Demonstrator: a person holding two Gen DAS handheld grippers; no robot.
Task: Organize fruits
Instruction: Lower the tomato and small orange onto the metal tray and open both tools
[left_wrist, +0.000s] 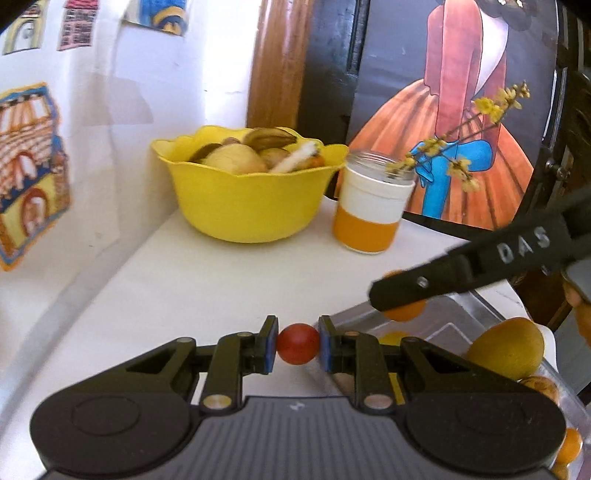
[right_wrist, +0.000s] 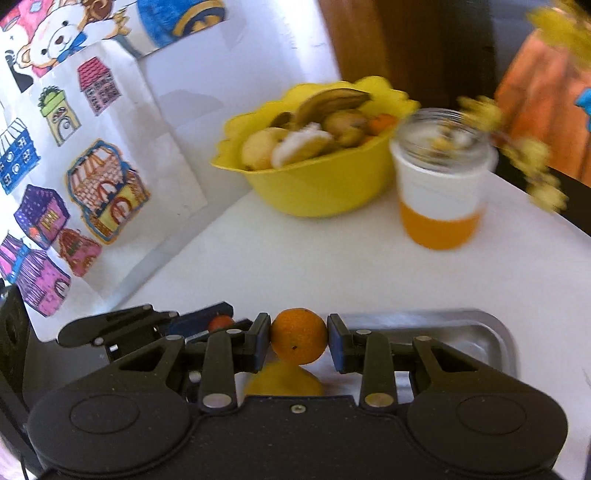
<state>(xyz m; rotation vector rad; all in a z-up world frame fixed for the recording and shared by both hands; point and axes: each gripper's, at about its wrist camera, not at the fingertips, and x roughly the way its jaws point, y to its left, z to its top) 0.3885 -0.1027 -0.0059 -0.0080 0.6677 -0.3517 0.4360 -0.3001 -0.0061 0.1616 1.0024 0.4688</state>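
Observation:
My left gripper (left_wrist: 298, 344) is shut on a small red fruit (left_wrist: 298, 344), held above the white table near the metal tray (left_wrist: 454, 314). My right gripper (right_wrist: 299, 336) is shut on a small orange (right_wrist: 299, 336), just above the tray (right_wrist: 476, 336) and a yellow fruit (right_wrist: 284, 382). In the left wrist view the right gripper (left_wrist: 399, 295) reaches in from the right with the orange (left_wrist: 404, 312) under its tip. In the right wrist view the left gripper (right_wrist: 218, 321) shows at lower left with the red fruit (right_wrist: 219, 323). A yellow bowl (left_wrist: 243, 199) (right_wrist: 325, 184) full of fruit stands at the back.
A white and orange jar (left_wrist: 371, 210) (right_wrist: 439, 192) with yellow flower sprigs (left_wrist: 458, 147) stands right of the bowl. In the tray lie a yellow mango-like fruit (left_wrist: 506, 347) and other small fruits (left_wrist: 569, 446). A drawing-covered wall (right_wrist: 74, 166) bounds the left, a framed painting (left_wrist: 461, 110) the back.

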